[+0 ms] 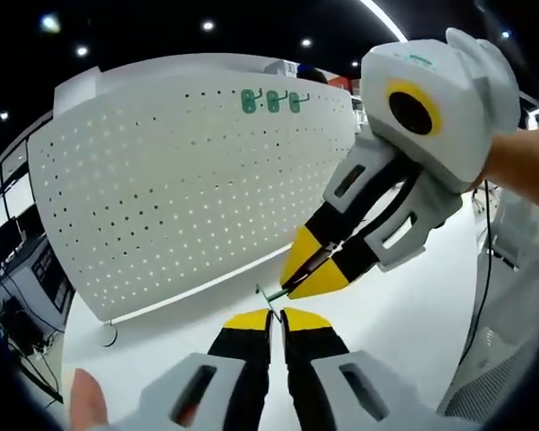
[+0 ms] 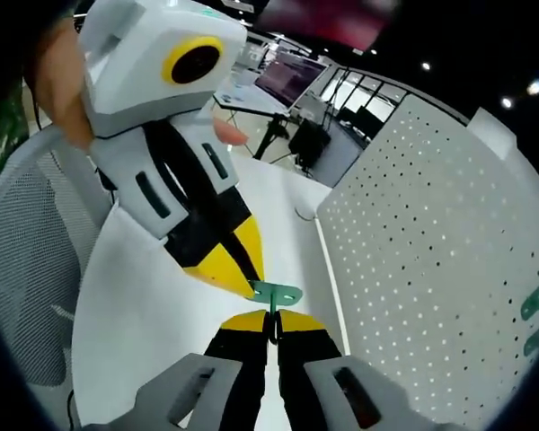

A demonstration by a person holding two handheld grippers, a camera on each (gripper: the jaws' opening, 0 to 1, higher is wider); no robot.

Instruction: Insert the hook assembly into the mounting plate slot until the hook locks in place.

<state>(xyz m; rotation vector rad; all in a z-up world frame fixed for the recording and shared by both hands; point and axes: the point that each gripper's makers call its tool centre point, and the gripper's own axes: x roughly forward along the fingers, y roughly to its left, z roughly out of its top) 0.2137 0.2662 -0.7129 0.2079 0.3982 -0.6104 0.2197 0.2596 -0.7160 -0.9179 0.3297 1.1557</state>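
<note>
- Right gripper view, centre: we see a small green flat hook (image 2: 275, 294), pinched by both the right gripper (image 2: 271, 325) and left gripper (image 2: 242, 285).
- White pegboard (image 2: 431, 260) at right.

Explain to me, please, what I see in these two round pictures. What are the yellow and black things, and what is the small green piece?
A person holds a hand tool with two jaws in each hand; a camera rides on each. In the left gripper view, the left gripper rises from below and the right gripper enters from the right. The right gripper view mirrors this: right gripper below, left gripper coming from the left. Both pinch a small green hook part between them. Behind stands a white perforated board carrying more green hooks, above a white table.
</note>
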